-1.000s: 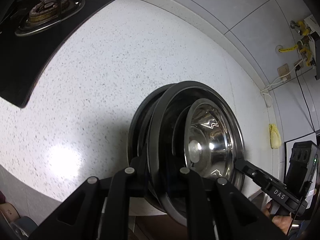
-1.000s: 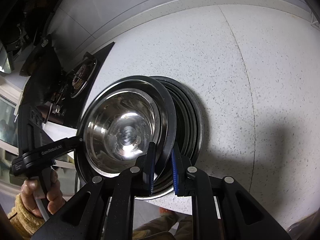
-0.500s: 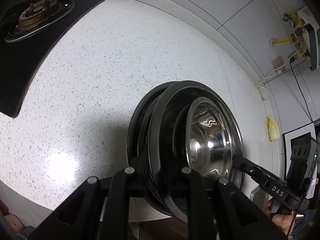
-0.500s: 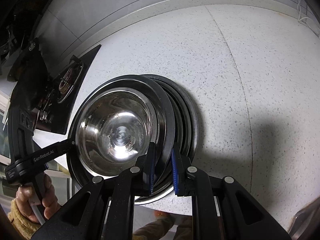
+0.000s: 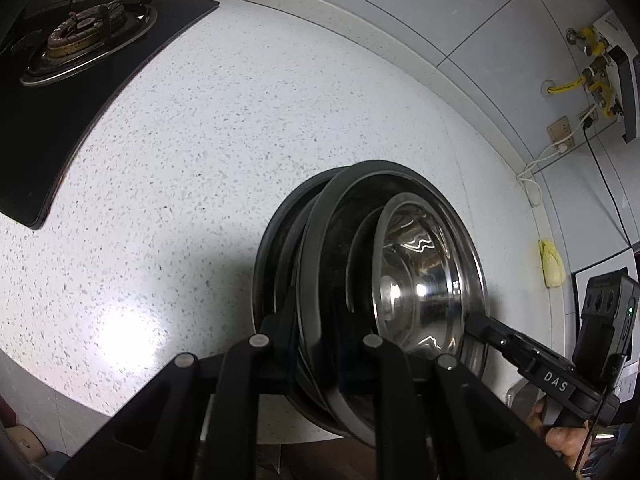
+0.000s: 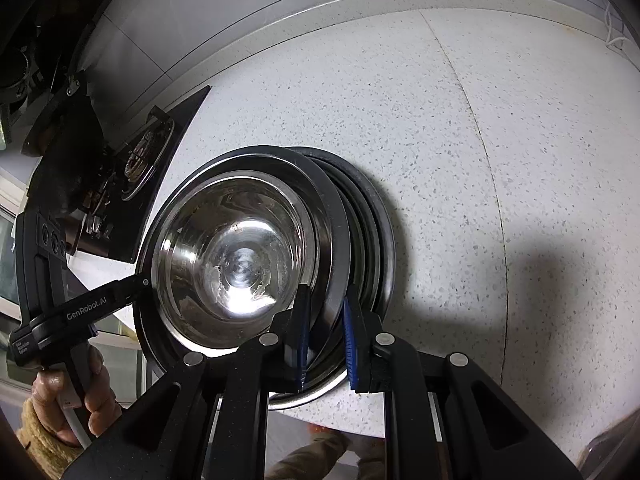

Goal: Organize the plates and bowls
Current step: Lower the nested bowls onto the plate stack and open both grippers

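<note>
Both hand-held grippers point(image 6: 325, 340) point(image 5: 316, 344) clamp opposite rims of the plate stack point(image 6: 340, 240).

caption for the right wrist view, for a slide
Both grippers clamp opposite rims of a plate stack with a steel bowl on top, above the counter.

You are working in a home kitchen. Ahead and left of your left gripper point(image 5: 316, 344), a black glass gas hob with a round burner point(image 5: 84, 46) sits set into the white speckled stone tabletop point(image 5: 240, 128). Grey wall tiles point(image 5: 440, 4) run behind it, and yellow gas pipe fittings point(image 5: 596, 64) and a wall socket point(image 5: 560, 128) hang up to the right.
</note>
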A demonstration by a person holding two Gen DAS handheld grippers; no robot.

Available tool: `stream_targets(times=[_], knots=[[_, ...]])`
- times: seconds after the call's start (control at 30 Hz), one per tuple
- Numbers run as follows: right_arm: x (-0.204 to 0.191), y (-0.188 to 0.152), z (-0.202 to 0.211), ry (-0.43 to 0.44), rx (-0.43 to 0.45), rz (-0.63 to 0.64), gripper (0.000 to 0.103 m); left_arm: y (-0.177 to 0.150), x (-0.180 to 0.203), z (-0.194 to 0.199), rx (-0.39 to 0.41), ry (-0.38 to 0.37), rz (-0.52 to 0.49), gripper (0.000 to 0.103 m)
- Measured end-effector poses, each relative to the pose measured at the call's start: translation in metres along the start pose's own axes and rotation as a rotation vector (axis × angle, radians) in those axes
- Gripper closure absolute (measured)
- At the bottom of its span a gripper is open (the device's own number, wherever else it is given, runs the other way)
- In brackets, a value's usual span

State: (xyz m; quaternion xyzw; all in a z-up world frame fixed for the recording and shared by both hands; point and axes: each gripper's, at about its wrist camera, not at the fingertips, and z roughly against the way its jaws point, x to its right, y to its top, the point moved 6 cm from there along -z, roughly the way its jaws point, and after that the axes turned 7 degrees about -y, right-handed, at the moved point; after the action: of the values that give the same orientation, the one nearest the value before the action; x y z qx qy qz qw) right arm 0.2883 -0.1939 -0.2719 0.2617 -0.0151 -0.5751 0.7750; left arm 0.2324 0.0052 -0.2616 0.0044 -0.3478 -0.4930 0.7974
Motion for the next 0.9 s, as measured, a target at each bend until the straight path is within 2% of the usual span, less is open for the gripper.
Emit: stream_targets(times=[0.4,0.9], knots=[[0.0029,-0.0025,-0.0004,0.042,0.003,-0.009,0.089,-0.0064,0.0054,0.0025,0.023,0.035,0.019,0.09],[-0.0034,-0.0056,0.0019,-0.016,0.012,-0.026,0.089,-0.0092,0.0023,0.0043,-0.021,0.0,-0.007,0.09]])
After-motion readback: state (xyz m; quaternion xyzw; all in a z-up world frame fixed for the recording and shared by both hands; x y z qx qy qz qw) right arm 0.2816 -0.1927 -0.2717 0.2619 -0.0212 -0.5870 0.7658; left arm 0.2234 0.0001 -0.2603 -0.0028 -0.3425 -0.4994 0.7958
